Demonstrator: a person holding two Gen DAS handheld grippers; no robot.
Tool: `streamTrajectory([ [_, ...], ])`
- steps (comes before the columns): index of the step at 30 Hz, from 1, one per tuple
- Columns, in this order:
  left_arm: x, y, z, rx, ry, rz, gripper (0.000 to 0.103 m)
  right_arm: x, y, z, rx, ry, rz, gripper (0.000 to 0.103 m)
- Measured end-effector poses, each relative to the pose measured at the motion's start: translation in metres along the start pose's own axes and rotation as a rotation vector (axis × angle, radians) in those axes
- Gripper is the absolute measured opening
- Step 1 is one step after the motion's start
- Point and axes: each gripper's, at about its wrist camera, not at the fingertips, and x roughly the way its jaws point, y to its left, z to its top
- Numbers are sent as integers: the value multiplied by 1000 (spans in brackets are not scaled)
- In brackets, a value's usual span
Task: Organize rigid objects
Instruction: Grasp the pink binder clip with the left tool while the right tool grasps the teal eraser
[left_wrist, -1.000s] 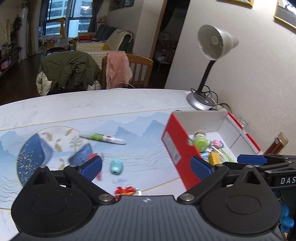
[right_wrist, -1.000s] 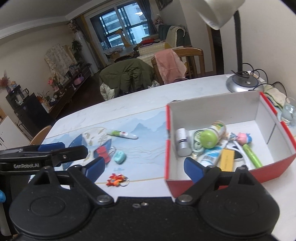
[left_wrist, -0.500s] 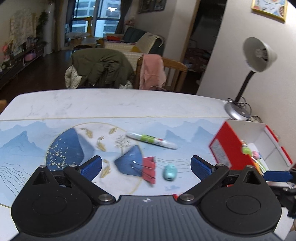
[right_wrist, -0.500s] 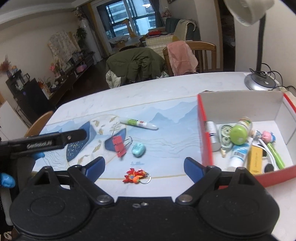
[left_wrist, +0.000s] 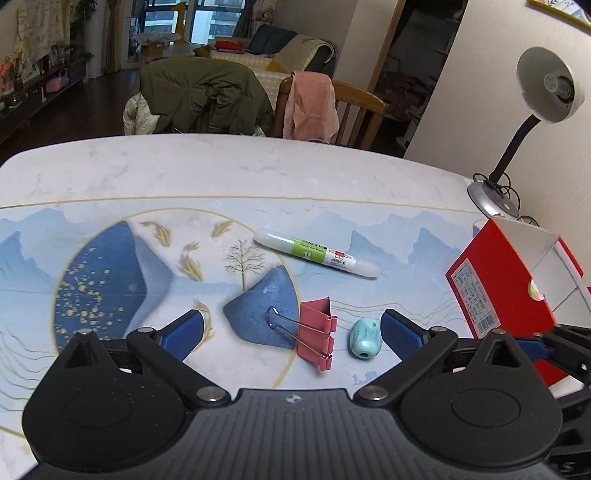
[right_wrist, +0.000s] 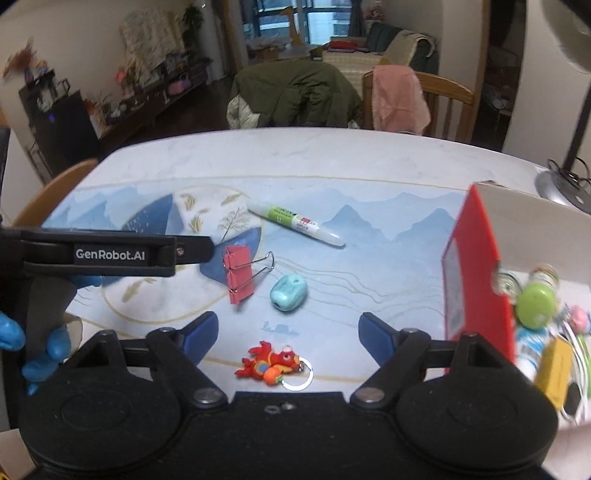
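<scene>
Over mat, both tilted down: L gripper (left_wrist: 291, 330) spread, empty, above binder clip (left_wrist: 317, 334); R gripper (right_wrist: 287, 334) closing, empty.

We see a smooth, glossy table mat (left_wrist: 110, 229) on a marble-look table (left_wrist: 184, 166). The pink binder clip (left_wrist: 317, 332) looks painted metal with bare wire handles. The correction pen (left_wrist: 317, 253) and teal sharpener (left_wrist: 364, 339) look smooth plastic; the red box (left_wrist: 491, 295) is glossy cardboard, and 2 chairs behind are wood.
</scene>
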Motion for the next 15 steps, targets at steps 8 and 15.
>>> streamTrajectory([
  [8,31,-3,-5,27,13,11,103,44,-7,7,3,34,37,70],
  [15,56,-1,-5,-14,37,18,102,70,-11,8,17,52,54,60],
])
